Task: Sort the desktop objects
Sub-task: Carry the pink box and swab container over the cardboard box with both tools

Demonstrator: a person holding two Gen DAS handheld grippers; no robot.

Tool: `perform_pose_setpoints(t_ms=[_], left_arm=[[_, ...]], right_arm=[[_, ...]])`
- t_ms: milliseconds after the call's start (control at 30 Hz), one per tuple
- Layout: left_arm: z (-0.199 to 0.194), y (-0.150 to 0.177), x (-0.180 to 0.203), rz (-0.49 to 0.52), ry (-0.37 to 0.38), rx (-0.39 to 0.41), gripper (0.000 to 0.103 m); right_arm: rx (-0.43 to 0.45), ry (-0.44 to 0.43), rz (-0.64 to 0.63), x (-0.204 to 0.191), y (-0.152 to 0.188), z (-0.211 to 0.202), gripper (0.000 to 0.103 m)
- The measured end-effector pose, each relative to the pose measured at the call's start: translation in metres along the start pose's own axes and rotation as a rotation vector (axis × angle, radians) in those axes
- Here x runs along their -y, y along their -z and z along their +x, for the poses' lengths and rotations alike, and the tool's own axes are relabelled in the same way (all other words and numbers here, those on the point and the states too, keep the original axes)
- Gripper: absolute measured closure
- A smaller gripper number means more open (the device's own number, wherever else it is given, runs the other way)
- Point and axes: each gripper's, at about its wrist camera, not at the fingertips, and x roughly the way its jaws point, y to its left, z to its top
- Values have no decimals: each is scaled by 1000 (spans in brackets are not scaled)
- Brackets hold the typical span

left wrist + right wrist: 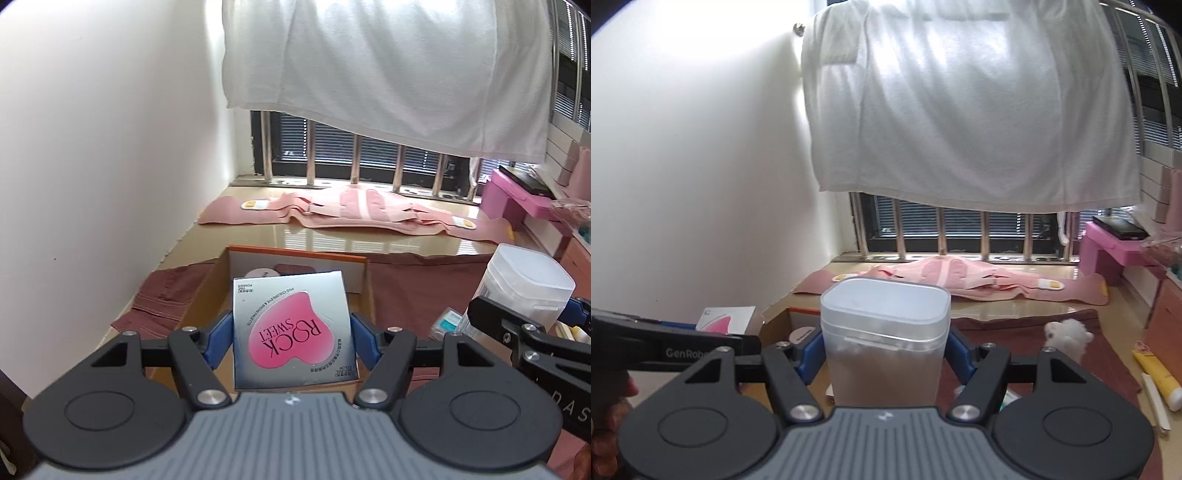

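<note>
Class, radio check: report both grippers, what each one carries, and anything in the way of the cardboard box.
Left gripper shut on silver palette box. Right gripper shut on clear plastic container. Open cardboard box ahead, already holding small items; nothing blocks it.

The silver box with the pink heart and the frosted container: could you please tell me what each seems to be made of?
Silver box: likely thin cardboard with a metallic printed finish; sharp folded edges, flat faces and a soft sheen suggest it.
Frosted container: probably translucent plastic, matt and cloudy; its moulded rounded lid and dim contents showing through suggest that.

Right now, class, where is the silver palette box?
Left wrist view, centre: the palette box is clamped in the left gripper, above the cardboard box.
</note>
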Motion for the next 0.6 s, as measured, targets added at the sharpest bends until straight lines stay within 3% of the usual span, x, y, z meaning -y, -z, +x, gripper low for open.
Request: perform_pose_setpoints(t_ms=[333,600], left_arm=[[42,-4,-41,-21,-48,-63,35],[91,-8,-62,-13,-61,-127,35]], right_arm=[[-78,-68,-2,-43,-5,51,36],[-151,-54,21,-53,-6,109,36]])
